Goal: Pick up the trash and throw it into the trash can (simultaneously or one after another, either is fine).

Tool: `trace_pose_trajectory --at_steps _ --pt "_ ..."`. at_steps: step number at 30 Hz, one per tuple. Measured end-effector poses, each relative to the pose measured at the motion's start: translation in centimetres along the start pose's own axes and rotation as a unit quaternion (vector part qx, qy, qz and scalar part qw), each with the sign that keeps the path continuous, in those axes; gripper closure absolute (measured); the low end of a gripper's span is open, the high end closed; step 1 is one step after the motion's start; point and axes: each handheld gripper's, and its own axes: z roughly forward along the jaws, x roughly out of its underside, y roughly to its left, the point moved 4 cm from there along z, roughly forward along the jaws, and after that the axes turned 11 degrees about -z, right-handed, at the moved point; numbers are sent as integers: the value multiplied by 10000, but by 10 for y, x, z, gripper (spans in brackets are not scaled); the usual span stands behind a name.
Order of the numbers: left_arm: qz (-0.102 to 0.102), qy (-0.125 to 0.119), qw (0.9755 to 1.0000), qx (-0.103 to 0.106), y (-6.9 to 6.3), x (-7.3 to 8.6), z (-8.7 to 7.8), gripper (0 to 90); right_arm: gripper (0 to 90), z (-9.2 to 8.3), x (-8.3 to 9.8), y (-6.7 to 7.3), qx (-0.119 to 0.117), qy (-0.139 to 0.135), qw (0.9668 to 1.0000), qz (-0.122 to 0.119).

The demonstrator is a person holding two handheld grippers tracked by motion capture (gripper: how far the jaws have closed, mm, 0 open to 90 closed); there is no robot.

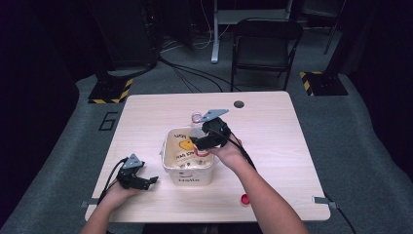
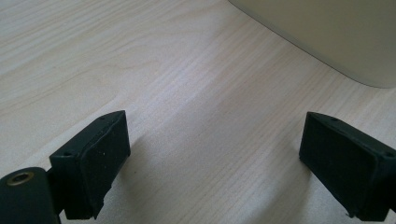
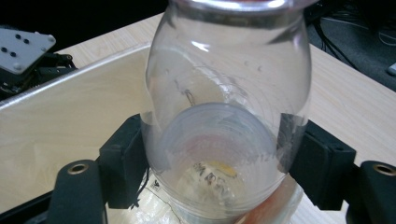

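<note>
A clear plastic bottle point(image 1: 198, 131) with a red label hangs tilted over the right side of a cream tub point(image 1: 190, 179) printed with a yellow duck. My right gripper point(image 1: 201, 144) is shut on the bottle's body; in the right gripper view the black pads point(image 3: 125, 163) press both sides of the bottle point(image 3: 224, 84), with the tub's inner wall point(image 3: 70, 121) behind it. My left gripper point(image 1: 150, 181) rests on the table left of the tub. Its jaws stand wide open point(image 2: 215, 163) with bare wood between them, and the tub's outer wall point(image 2: 336, 32) is just ahead.
A red cap point(image 1: 245, 198) lies near the table's front edge, right of the tub. The wooden table point(image 1: 272, 126) has a round hole point(image 1: 238, 104) near its far edge. A black chair point(image 1: 265, 44) stands beyond the table.
</note>
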Motion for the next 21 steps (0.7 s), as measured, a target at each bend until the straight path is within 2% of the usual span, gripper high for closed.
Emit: trace_pose_trajectory --at_steps 7,11,15,16,17,18,20,21 --pt "2 4 10000 2 0 0 0 84 263 8 8 1 -37 192 9998 28" --pt "1 8 10000 8 0 0 0 84 259 11 11 3 41 372 9993 -52" --pt "0 4 10000 4 0 0 0 83 253 11 11 5 77 426 9991 -36" --pt "-11 3 10000 9 0 0 0 83 249 12 10 4 91 381 9992 -109" --pt "-30 -4 10000 11 0 0 0 82 243 11 11 5 65 432 9990 -56" --pt "-29 -5 10000 13 0 0 0 82 239 12 11 3 86 388 9991 -128" --pt "-28 -1 10000 17 -1 0 0 82 222 12 11 4 73 420 9991 -50" --pt "-28 2 10000 18 -1 0 0 82 216 12 11 4 70 409 9991 -89"
